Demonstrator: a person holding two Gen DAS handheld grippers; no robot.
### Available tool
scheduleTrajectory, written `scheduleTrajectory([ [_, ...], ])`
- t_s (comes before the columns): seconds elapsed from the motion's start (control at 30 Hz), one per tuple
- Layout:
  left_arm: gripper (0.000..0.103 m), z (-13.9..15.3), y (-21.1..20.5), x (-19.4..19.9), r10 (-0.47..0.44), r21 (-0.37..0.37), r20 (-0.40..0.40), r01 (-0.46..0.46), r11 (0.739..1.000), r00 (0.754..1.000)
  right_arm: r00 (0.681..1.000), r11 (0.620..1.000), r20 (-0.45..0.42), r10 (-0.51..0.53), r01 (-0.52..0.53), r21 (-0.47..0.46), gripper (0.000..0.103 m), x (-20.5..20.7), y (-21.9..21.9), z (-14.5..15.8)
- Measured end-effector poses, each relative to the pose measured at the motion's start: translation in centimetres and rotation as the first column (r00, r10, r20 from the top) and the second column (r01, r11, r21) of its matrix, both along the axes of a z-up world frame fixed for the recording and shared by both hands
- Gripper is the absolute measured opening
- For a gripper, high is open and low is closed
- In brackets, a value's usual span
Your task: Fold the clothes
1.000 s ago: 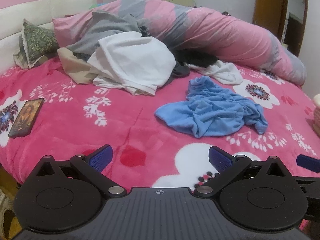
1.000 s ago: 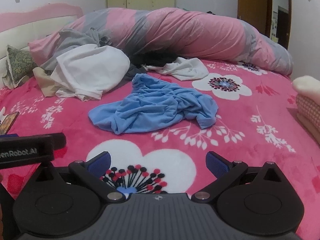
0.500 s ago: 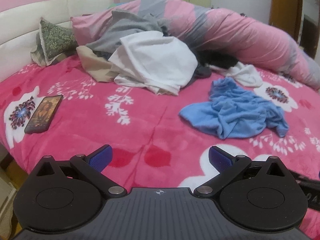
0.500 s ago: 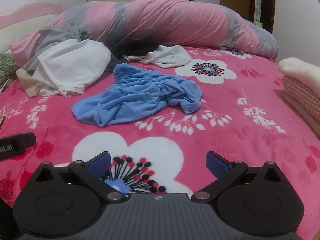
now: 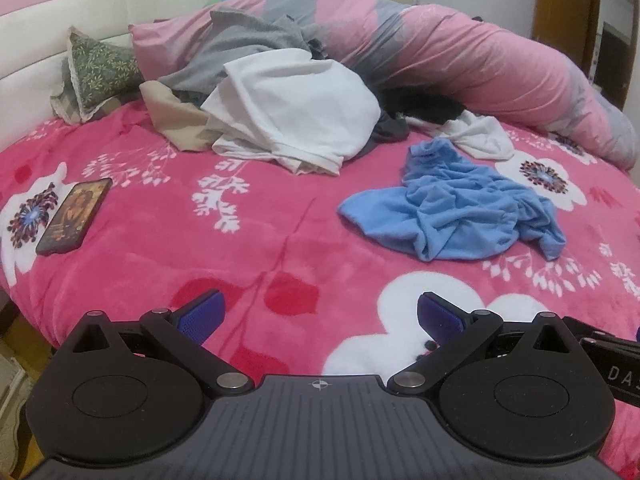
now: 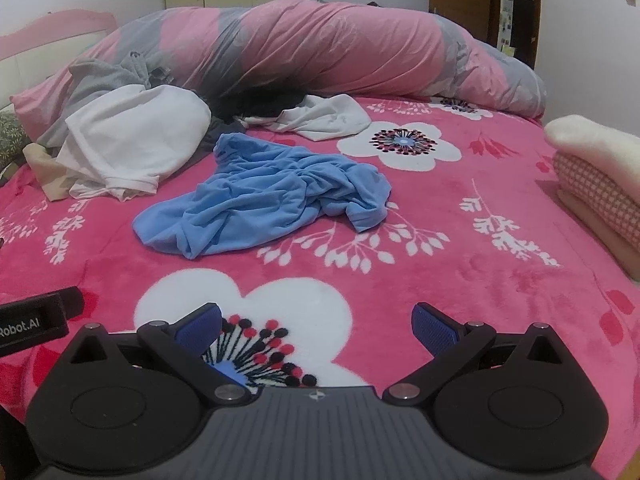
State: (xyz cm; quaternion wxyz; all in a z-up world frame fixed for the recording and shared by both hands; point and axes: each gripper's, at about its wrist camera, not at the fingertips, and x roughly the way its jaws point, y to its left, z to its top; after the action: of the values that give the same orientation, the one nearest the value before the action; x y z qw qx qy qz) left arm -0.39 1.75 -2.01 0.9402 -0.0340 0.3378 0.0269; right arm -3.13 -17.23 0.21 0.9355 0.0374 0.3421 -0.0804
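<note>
Both the left tongs (image 5: 318, 314) and right tongs (image 6: 316, 322) gape wide and empty above the bed (image 6: 460, 280), well short of the crumpled blue garment (image 6: 264, 204).

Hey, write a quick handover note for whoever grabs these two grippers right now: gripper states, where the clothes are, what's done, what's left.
Left gripper: open, empty, above the near edge of the pink floral blanket.
Right gripper: open, empty, over the blanket's big white flower.
Crumpled light blue garment: alone mid-bed, ahead of both grippers, unfolded and ungripped.
White garment, grey garment, beige cloth: piled at the back left against the rolled pink and grey duvet. A smaller white garment lies behind the blue one.
Folded stack: at the bed's right edge.
Black phone: on the blanket, left.
Left: probably fold the blue one first, then the pile.
</note>
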Motion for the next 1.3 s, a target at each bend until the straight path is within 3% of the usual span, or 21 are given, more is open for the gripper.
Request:
scheduleTrajectory([
  [1.3,0.103,-0.27,-0.02,0.27,-0.008,0.008,-0.011,0.008,1.000,1.000,1.000,1.000,-0.011,0.008,-0.008,0.010,0.103,0.28,0.19,-0.53],
])
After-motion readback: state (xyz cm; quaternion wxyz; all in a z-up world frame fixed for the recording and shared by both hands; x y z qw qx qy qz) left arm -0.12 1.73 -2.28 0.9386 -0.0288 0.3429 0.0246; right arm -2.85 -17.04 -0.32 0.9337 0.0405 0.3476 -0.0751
